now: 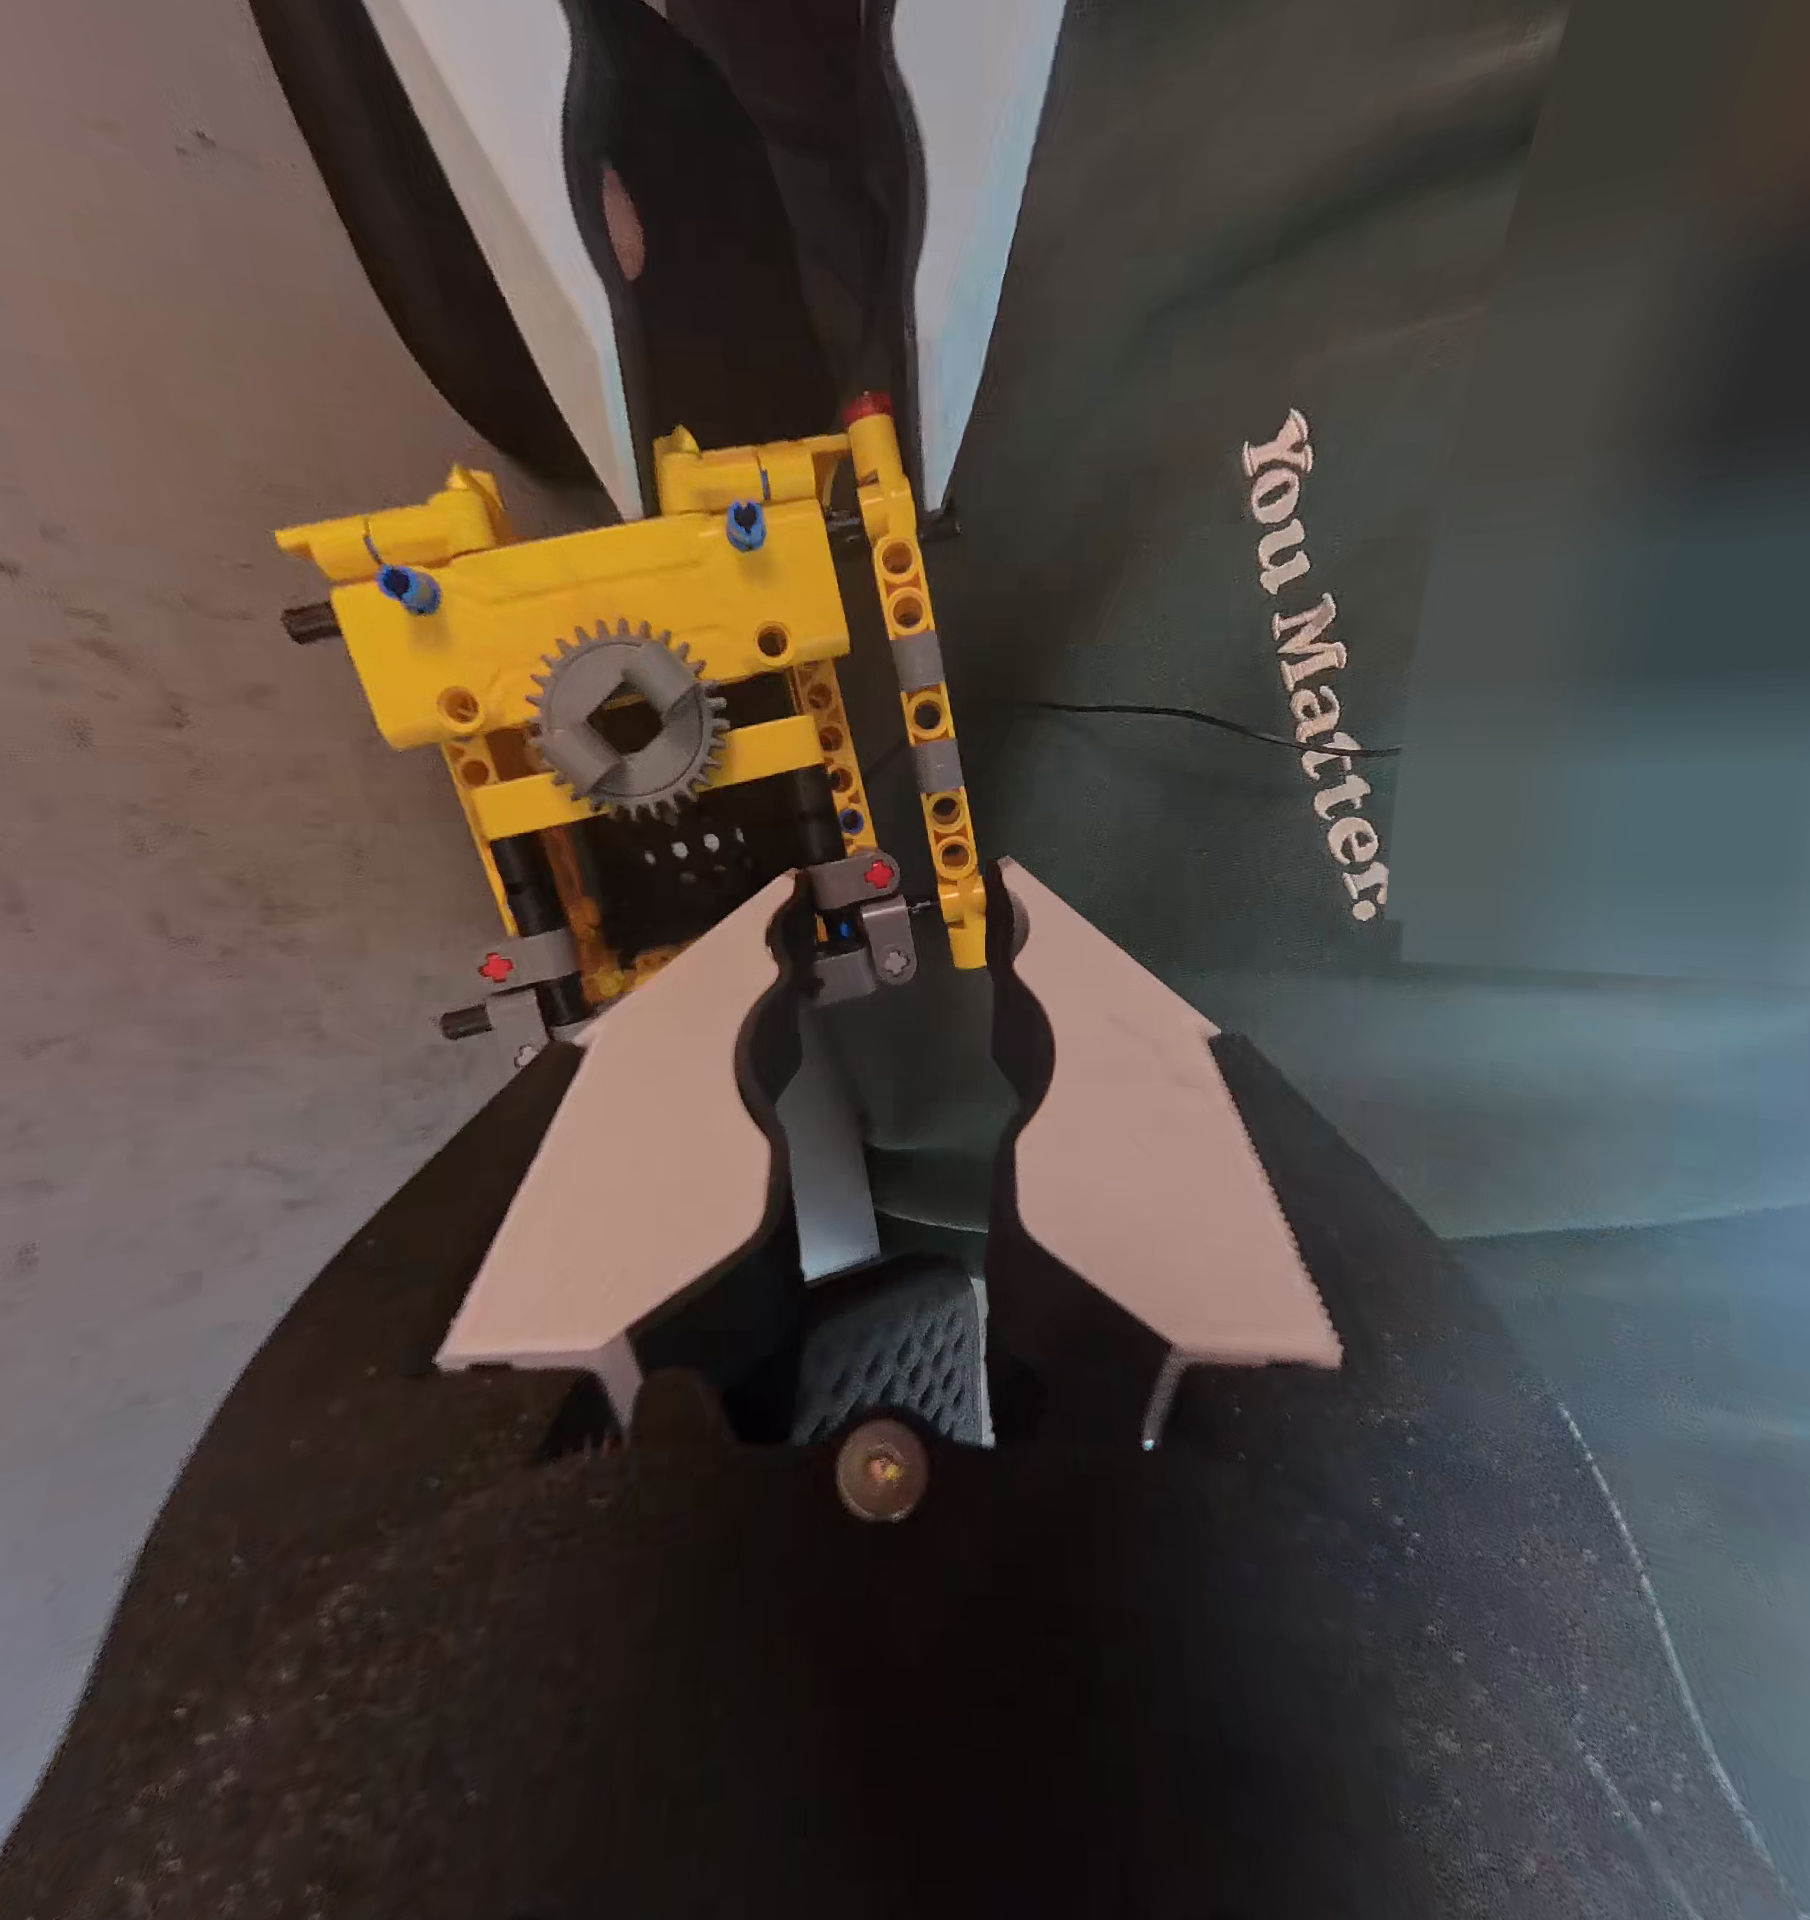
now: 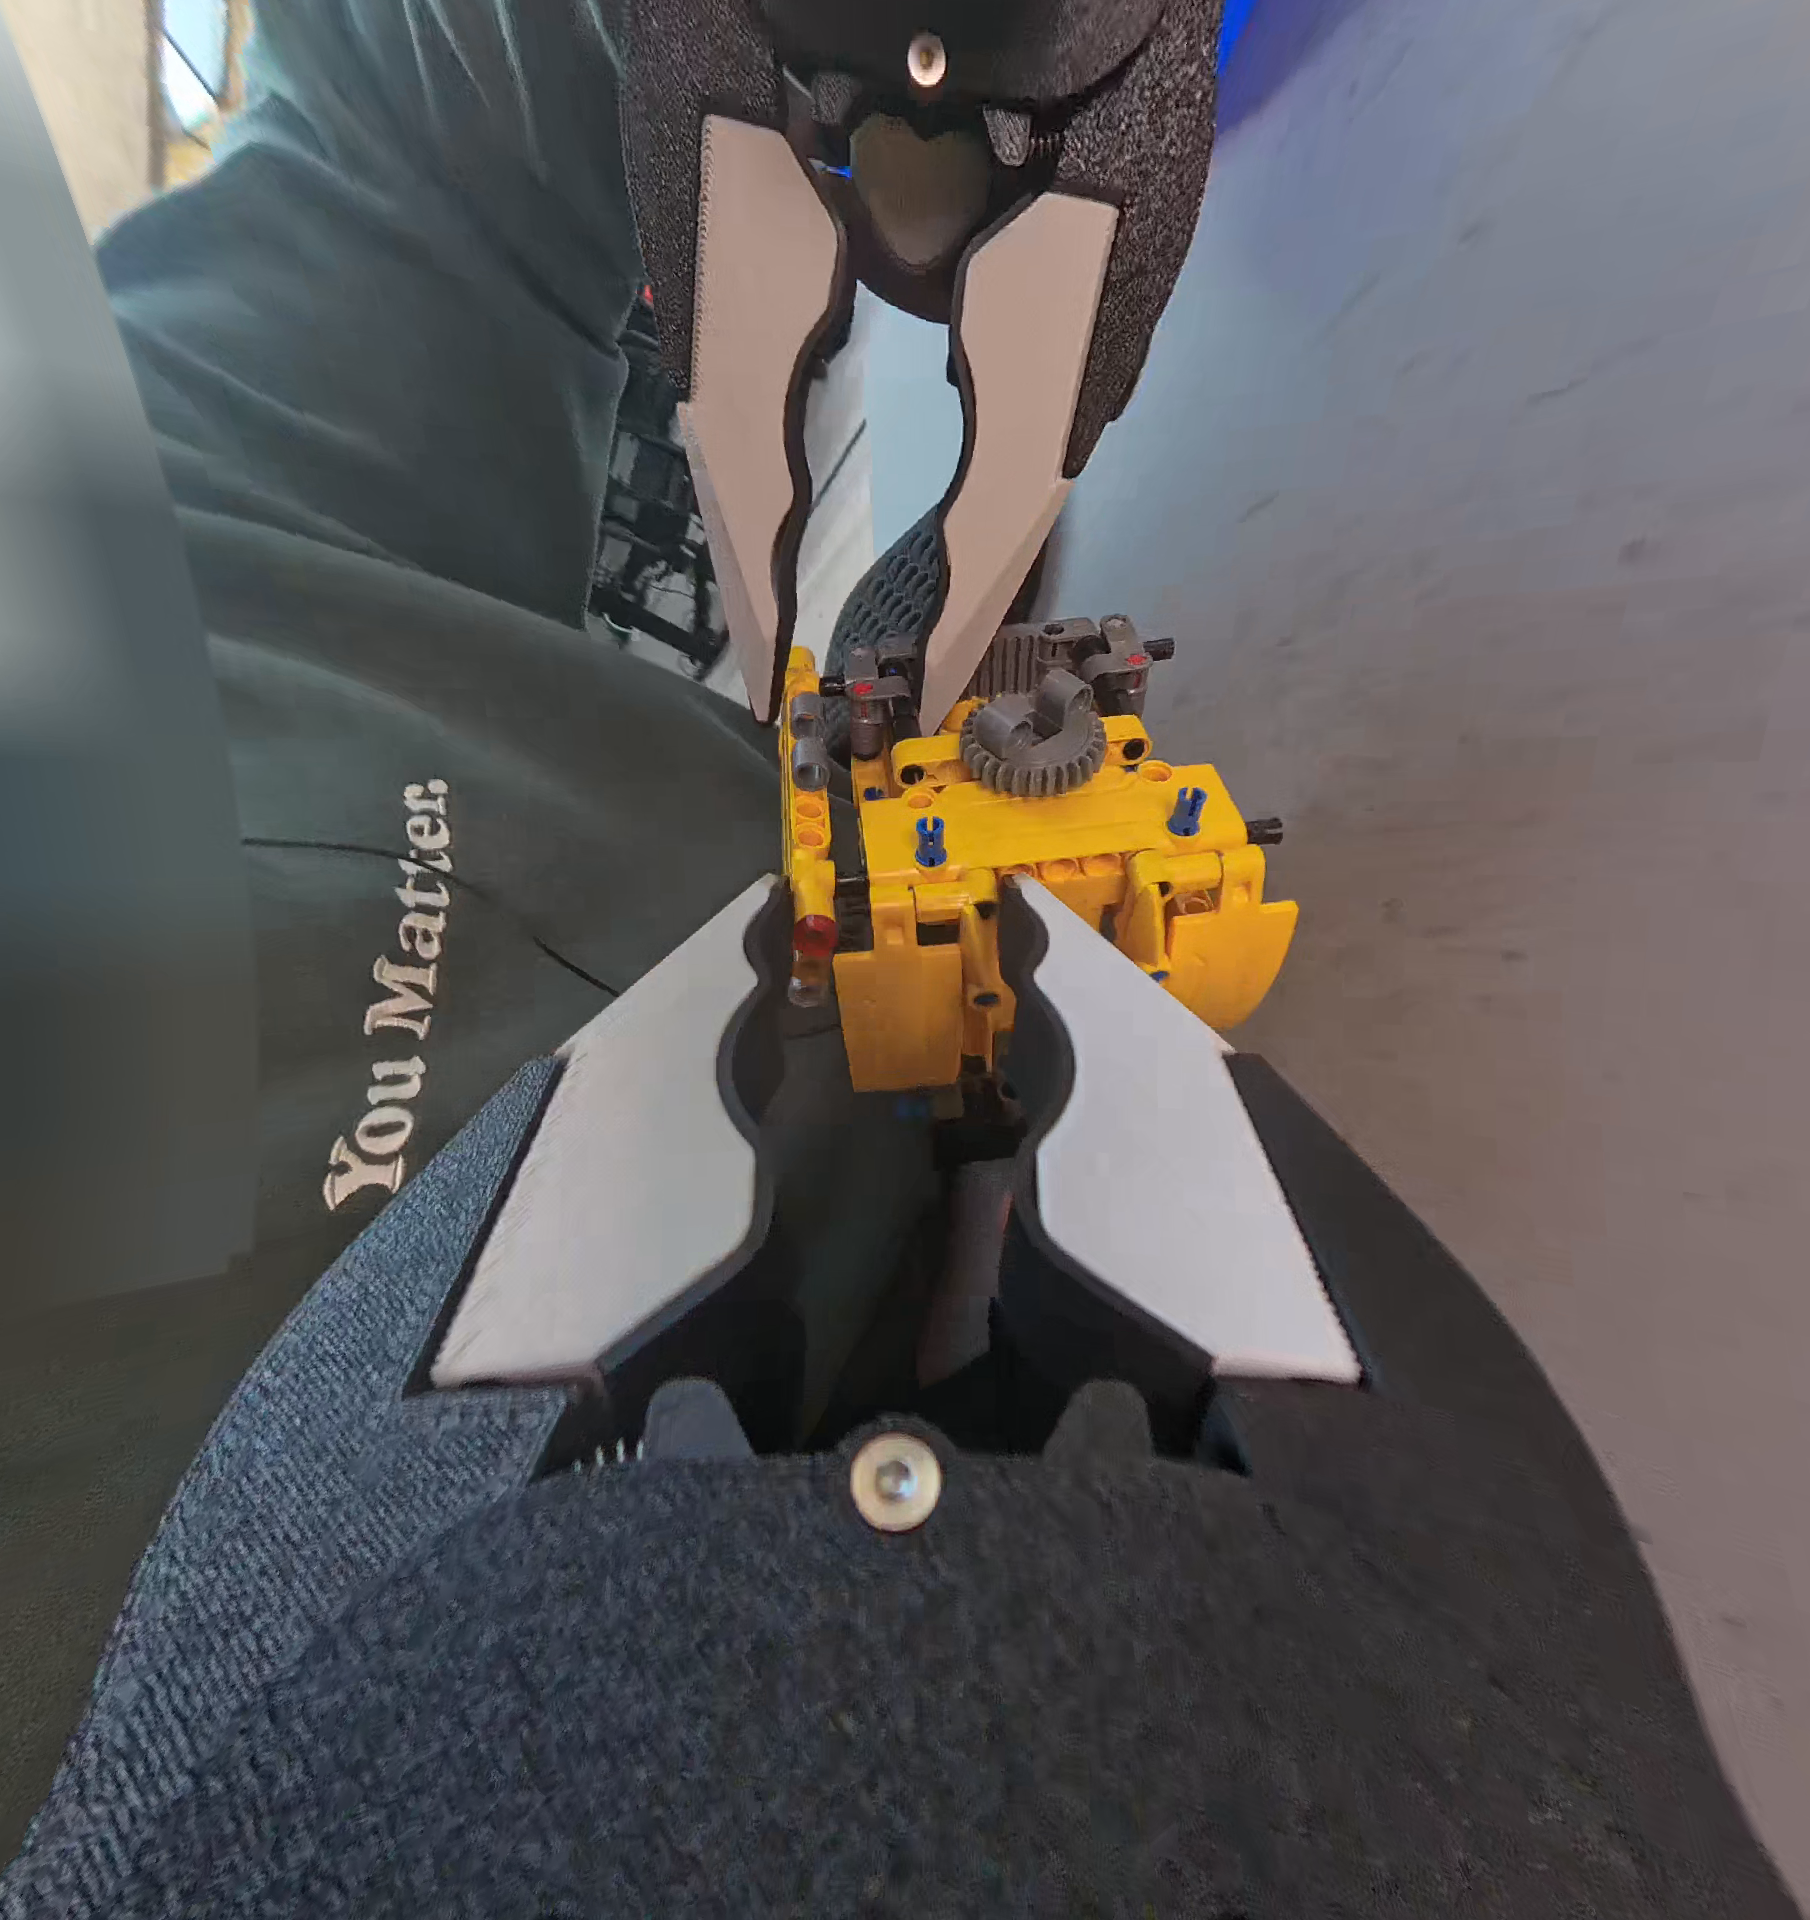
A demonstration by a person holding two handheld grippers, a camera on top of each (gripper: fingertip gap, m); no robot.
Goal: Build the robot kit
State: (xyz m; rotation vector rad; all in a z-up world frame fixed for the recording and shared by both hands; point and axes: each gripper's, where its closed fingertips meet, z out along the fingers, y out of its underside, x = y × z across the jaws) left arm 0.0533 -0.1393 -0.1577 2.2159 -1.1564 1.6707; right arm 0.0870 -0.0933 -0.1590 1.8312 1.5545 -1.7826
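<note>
A yellow brick-built model [image 1: 589, 592] with a grey gear [image 1: 626, 727] on its face is held in the air between both grippers. My left gripper [image 1: 893, 904] is shut on the model's near corner, around grey connectors with red pins and the end of a yellow holed beam [image 1: 927, 717]. In the right wrist view the model [image 2: 1067, 821] and gear [image 2: 1031, 743] show from the other side. My right gripper [image 2: 893, 904] is shut on its yellow panel end. The left gripper [image 2: 844, 707] comes in from the top and pinches the far corner.
A person in a dark green sweatshirt [image 1: 1244, 312] with pale lettering is close by, on the right in the left wrist view and on the left in the right wrist view [image 2: 381, 520]. A grey mottled surface [image 1: 153, 727] lies on the other side of the model [image 2: 1503, 623]. One gripper's finger ends stand about 6 cm off the other's.
</note>
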